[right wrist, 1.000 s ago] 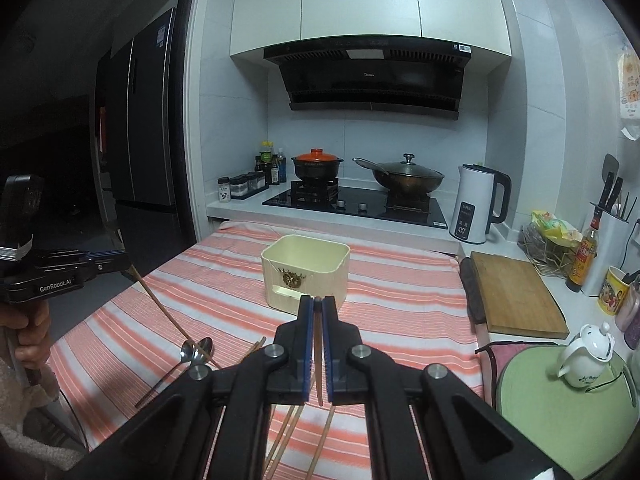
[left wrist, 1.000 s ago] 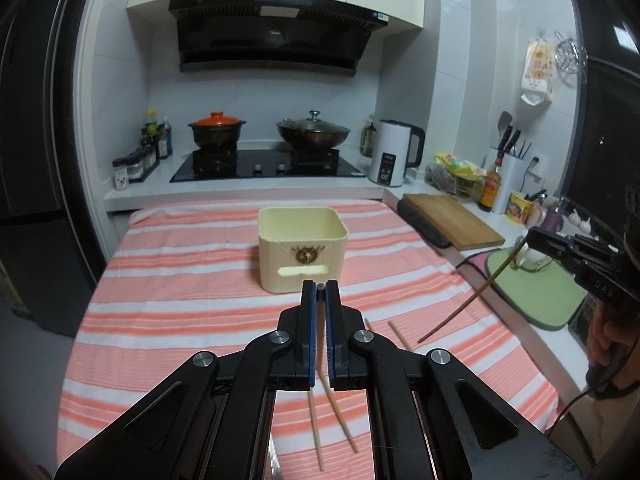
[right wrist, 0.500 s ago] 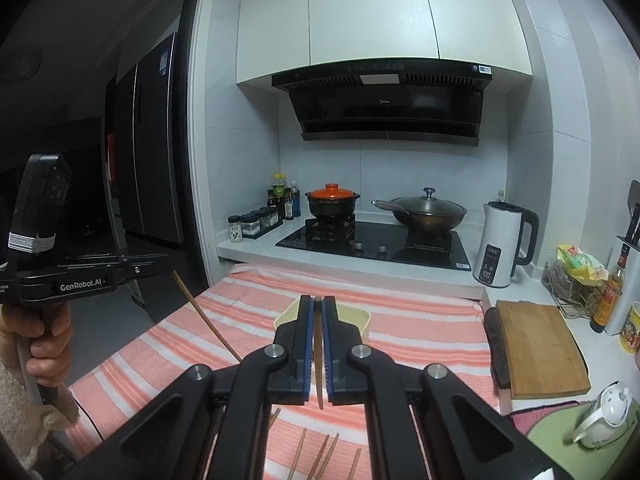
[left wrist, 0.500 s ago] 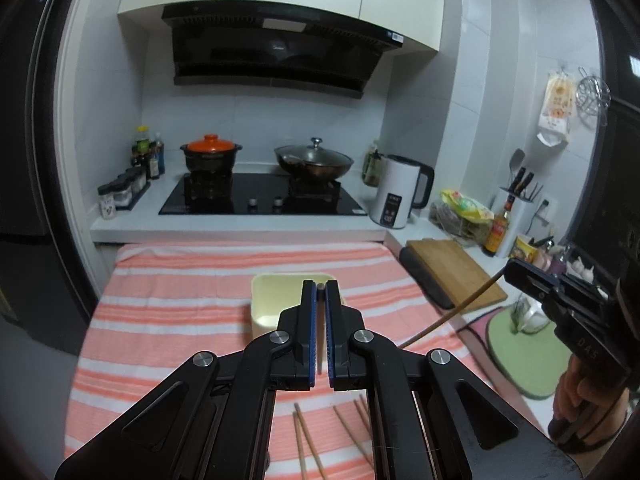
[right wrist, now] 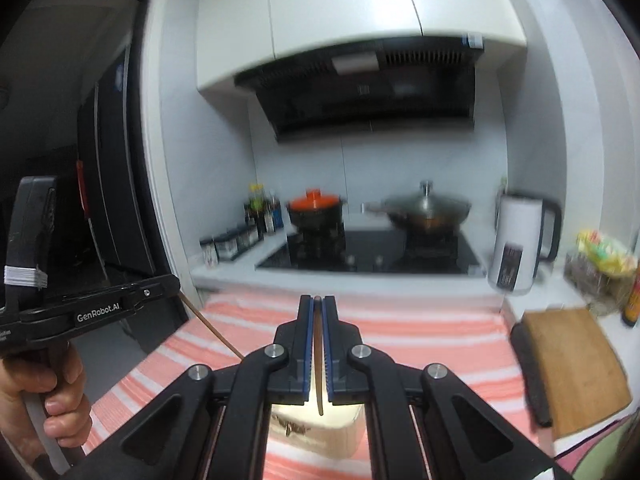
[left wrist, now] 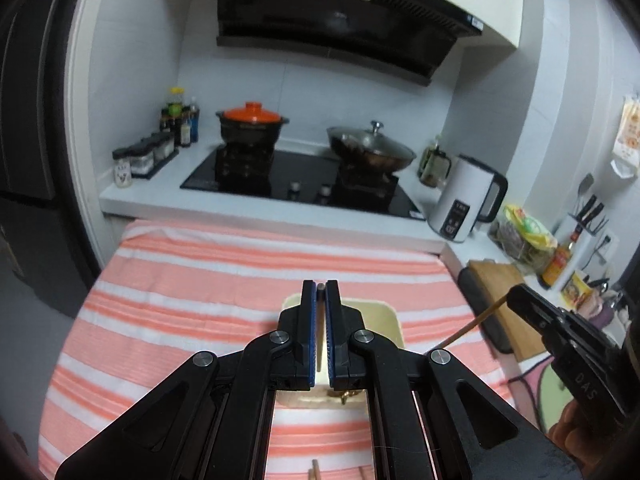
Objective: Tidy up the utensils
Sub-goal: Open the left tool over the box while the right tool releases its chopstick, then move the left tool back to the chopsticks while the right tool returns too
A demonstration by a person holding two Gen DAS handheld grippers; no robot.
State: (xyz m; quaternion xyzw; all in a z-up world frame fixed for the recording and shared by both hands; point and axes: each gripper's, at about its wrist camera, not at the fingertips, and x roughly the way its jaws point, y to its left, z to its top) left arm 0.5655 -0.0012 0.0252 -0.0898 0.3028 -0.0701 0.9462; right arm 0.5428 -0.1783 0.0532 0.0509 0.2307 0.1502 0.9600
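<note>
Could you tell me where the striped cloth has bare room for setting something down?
The cloth lies bare between the counter edge and the cream box, and left of the box. Near its front edge chopsticks lie loose.

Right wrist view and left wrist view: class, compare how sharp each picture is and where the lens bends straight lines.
Right wrist view: the kettle and wooden board are smeared by motion, while the right gripper stays crisp. Left wrist view: sharper, with only slight softness on the stove; the range hood bows and the corners go black.
</note>
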